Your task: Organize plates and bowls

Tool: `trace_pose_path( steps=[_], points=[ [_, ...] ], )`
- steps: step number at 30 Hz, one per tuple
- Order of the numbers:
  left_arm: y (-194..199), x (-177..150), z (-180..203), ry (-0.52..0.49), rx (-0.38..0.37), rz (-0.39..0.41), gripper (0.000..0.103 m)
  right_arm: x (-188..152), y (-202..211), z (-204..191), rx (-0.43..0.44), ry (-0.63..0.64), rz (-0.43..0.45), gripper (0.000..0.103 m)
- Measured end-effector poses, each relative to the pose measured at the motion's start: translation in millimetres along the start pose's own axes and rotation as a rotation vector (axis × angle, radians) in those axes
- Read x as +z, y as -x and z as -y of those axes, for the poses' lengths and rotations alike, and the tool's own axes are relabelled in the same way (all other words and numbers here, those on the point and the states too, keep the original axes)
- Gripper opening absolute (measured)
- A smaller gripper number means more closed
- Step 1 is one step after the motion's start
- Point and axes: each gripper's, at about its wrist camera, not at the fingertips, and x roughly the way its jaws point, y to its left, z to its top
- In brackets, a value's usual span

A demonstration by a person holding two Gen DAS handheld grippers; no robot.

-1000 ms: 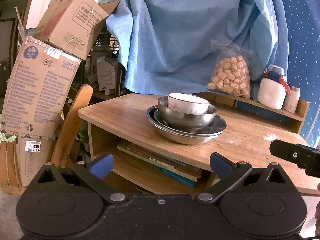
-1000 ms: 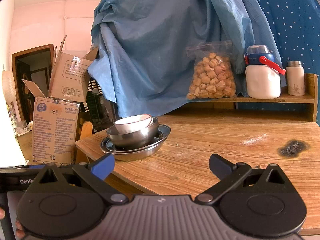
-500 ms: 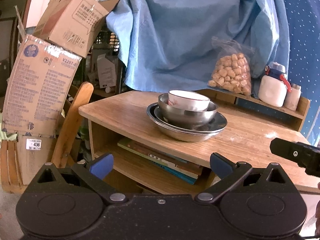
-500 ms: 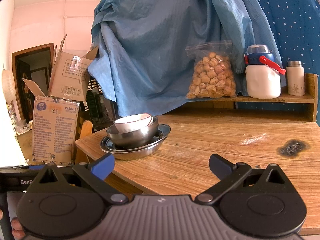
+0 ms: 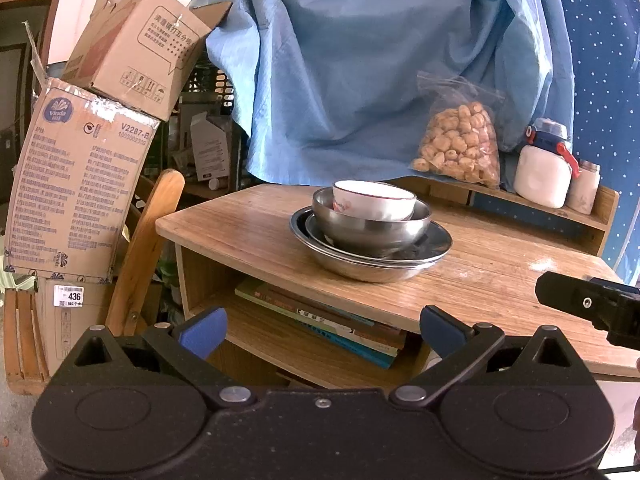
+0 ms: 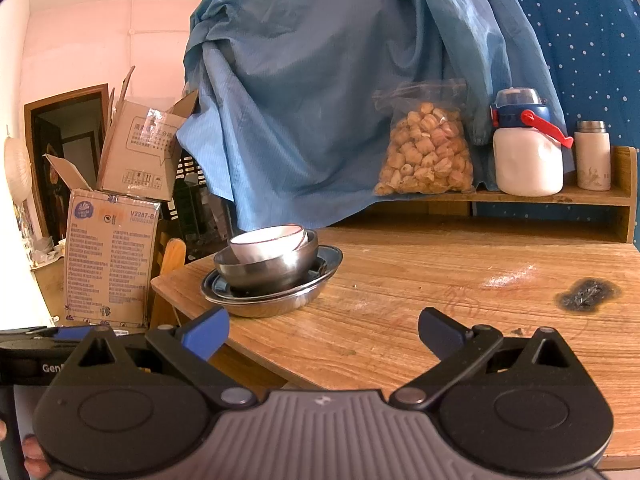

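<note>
One stack of dishes stands on the wooden table [image 5: 248,236] near its left end: a white ceramic bowl [image 5: 374,200] with a red rim line inside a steel bowl [image 5: 370,228], on a dark plate [image 5: 434,240], in a wide steel basin [image 5: 372,270]. The same white bowl [image 6: 268,242], steel bowl [image 6: 266,268] and basin [image 6: 276,304] show in the right wrist view. My left gripper [image 5: 320,332] is open, held off the table's front edge. My right gripper [image 6: 324,332] is open above the table's [image 6: 420,280] near side, right of the stack. Neither touches a dish.
A raised shelf [image 6: 560,196] at the table's back holds a bag of snacks [image 6: 426,152], a white jug [image 6: 528,156] and a small flask [image 6: 593,156]. Blue cloth [image 6: 340,80] hangs behind. Books [image 5: 332,328] lie under the table. Cardboard boxes [image 5: 80,184] and a wooden chair [image 5: 148,248] stand left.
The left wrist view has drifted slightly, with the dish stack a little lower and nearer. The right gripper has barely moved. Both grippers stayed open.
</note>
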Motion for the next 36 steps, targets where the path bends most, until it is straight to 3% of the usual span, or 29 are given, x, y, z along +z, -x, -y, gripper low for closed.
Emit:
trace_pose_path(
  steps=[36],
  points=[
    [-2.8, 0.6, 2.2, -0.01, -0.002, 0.0, 0.102, 2.0, -0.7, 0.4, 0.008, 0.0, -0.002, 0.103]
  ],
)
